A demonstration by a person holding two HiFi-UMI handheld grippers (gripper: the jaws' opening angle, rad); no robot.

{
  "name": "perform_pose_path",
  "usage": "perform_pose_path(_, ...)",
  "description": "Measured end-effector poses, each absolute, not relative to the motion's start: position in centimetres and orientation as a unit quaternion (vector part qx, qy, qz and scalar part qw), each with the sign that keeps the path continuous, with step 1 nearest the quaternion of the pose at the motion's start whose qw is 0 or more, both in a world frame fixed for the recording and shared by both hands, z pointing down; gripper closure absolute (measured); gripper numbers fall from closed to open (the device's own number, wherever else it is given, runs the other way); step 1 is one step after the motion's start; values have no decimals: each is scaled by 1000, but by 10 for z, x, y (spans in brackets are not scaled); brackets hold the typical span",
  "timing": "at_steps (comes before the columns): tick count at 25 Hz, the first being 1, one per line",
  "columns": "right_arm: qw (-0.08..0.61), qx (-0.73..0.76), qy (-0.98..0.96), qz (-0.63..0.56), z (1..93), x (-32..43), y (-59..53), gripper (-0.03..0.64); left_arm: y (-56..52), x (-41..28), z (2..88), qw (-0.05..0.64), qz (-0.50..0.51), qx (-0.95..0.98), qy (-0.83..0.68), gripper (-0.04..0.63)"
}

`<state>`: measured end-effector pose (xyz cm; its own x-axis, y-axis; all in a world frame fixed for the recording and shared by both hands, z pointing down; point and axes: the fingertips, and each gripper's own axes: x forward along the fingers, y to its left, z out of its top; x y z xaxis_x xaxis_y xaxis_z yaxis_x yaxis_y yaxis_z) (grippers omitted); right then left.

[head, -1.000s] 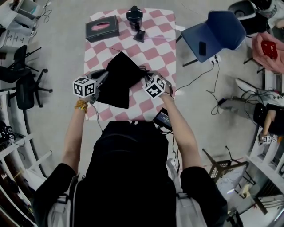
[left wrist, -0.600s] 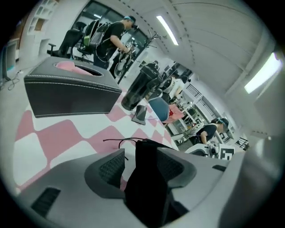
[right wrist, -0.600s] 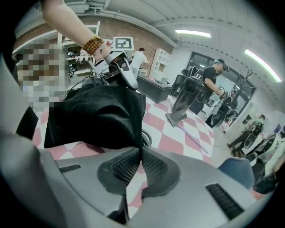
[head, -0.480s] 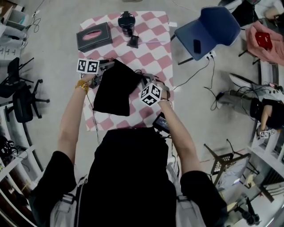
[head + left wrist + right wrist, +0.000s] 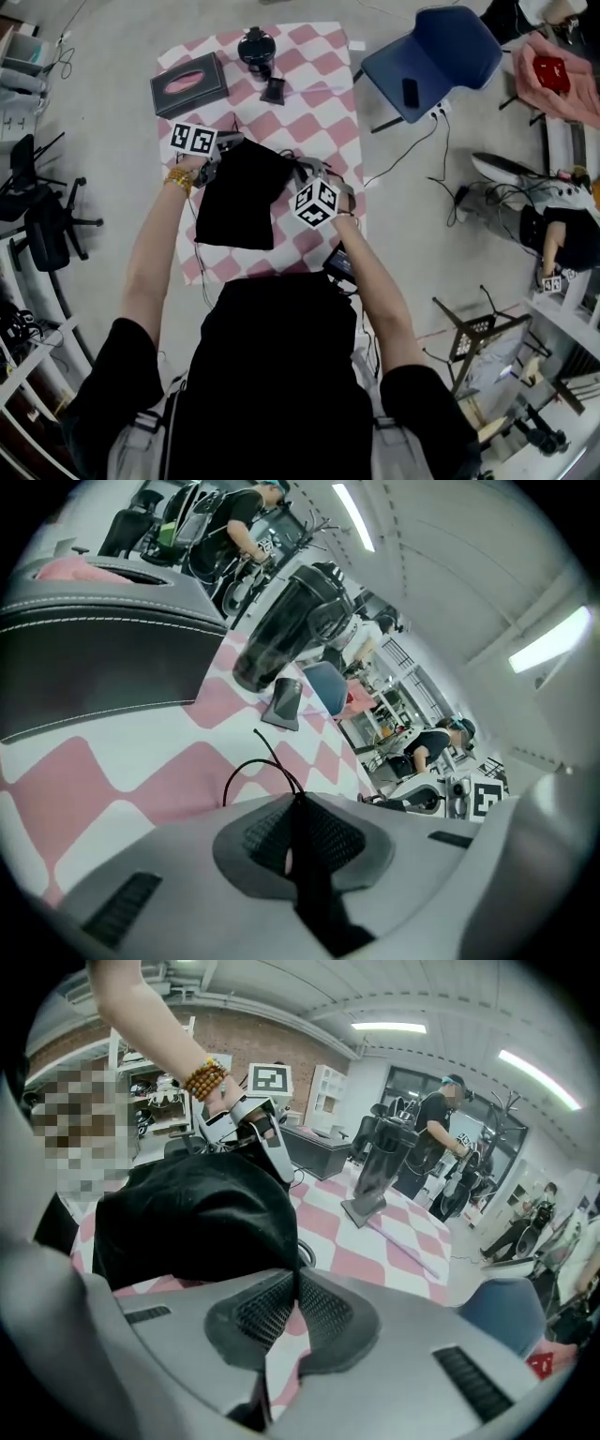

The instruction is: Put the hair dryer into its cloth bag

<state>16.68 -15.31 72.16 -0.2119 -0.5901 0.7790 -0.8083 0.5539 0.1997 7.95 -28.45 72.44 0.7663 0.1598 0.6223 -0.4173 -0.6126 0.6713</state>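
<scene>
Head view looks steeply down on the counter (image 5: 323, 103); both gripper views sit low and close, the right sharing the bag (image 5: 187, 1213).

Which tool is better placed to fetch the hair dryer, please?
Left, probably: the left tool, whose jaws just closed on the drawstring, sits nearer the hair dryer; the right tool pinches the cloth bag.

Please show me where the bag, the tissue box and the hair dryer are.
bag (image 5: 239, 199): head view, middle of the cloth.
tissue box (image 5: 189, 84): head view, its top.
hair dryer (image 5: 254, 47): head view, its dark body.
</scene>
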Motion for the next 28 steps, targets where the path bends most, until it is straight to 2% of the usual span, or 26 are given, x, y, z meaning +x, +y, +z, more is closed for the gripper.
perform_pose_path(7, 385, 499, -768, 112, 688, 169, -155, 591, -289, 68, 654, 393, 186, 894, -111, 558)
perform_pose_path(15, 304, 552, -776, 31, 597, 159, -156, 591, -259, 27, 553, 343, 39, 926, -152, 558)
perform_pose_path(22, 231, 571, -787, -26, 518, 135, -149, 591, -234, -13, 499, 300, -30, 928, -218, 557)
perform_pose_path(28, 204, 565, -797, -62, 477, 119, -142, 591, -217, -35, 474, 269, -63, 927, -252, 557)
